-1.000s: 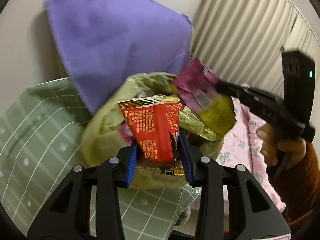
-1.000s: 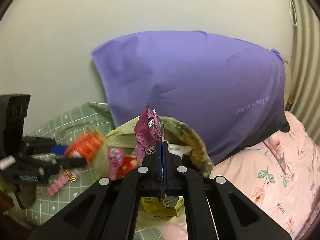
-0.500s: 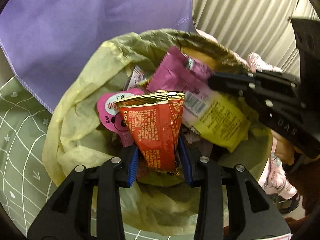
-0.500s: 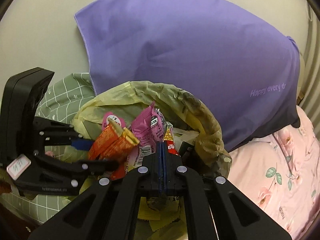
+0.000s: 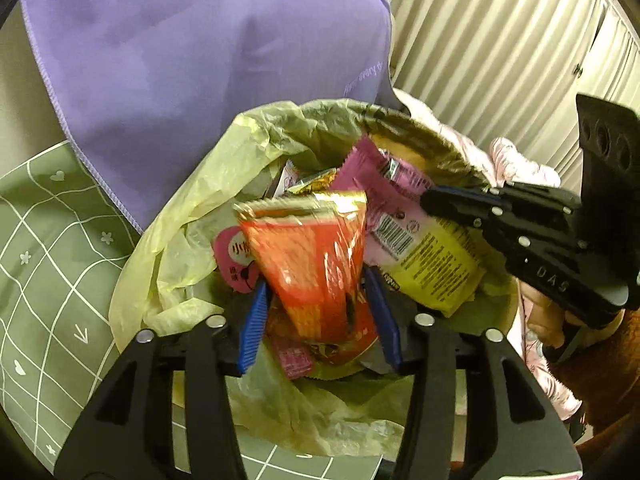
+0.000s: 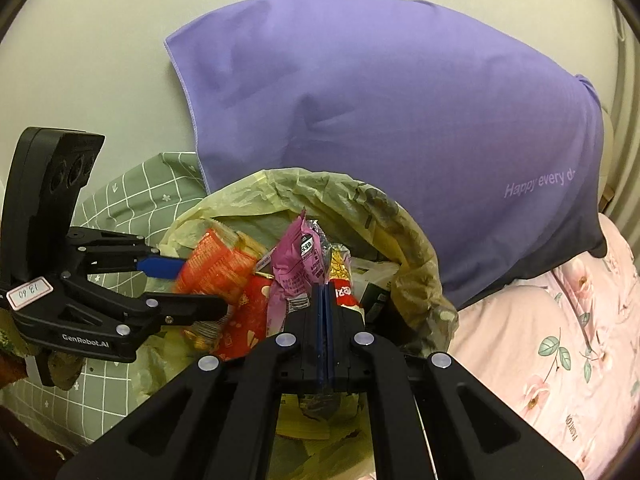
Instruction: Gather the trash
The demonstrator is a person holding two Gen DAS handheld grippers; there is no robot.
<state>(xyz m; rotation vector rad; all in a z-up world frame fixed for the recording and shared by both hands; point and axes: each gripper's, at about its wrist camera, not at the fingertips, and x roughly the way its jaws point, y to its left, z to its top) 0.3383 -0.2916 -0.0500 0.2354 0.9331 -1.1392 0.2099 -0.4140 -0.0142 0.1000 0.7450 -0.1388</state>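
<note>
Both wrappers hang over the yellow trash bag (image 5: 192, 216), neither let go yet. The left tool (image 5: 320, 316) stands wide around the red wrapper (image 5: 312, 260); the right tool (image 6: 324, 304) pinches the pink-and-yellow wrapper (image 5: 404, 232). Other wrappers already lie inside the bag.

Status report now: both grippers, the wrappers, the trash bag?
Left gripper open, red wrapper loose between pads. Right gripper shut on pink-yellow wrapper. Both over yellow trash bag. Nothing blocking.

Trash bag (image 5: 188, 216) mouth crowded with wrappers (image 5: 424, 252)
</note>
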